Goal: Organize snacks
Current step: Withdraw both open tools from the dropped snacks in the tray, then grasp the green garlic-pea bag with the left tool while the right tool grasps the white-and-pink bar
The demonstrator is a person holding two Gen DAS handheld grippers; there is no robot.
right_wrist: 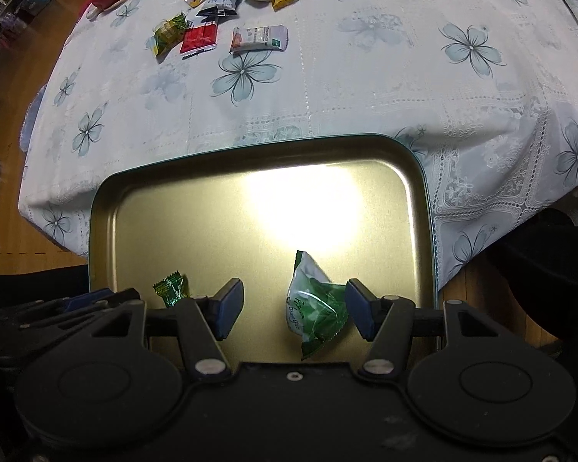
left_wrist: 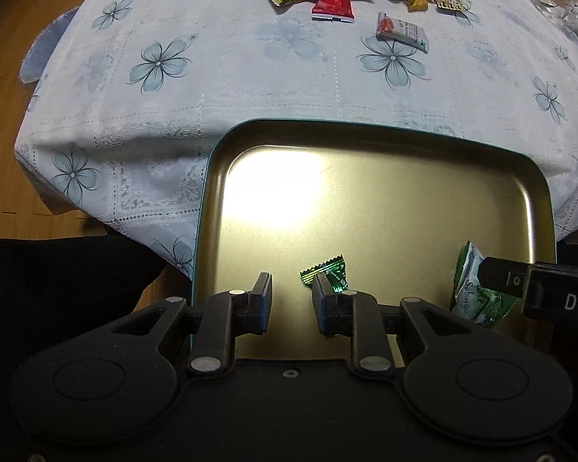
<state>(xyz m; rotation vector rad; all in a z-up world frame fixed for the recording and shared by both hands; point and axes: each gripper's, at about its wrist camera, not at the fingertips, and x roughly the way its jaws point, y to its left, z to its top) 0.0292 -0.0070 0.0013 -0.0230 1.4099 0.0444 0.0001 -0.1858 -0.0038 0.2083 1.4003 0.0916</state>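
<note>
Green packet (right_wrist: 315,310) between right tool (right_wrist: 294,310) pads.

two snack packets (right_wrist: 315,308) (right_wrist: 171,288) lie in the tray (right_wrist: 250,150); at 12 o'clock behind it, more snacks (right_wrist: 260,38) lie on the tablecloth (right_wrist: 366,88).
</note>
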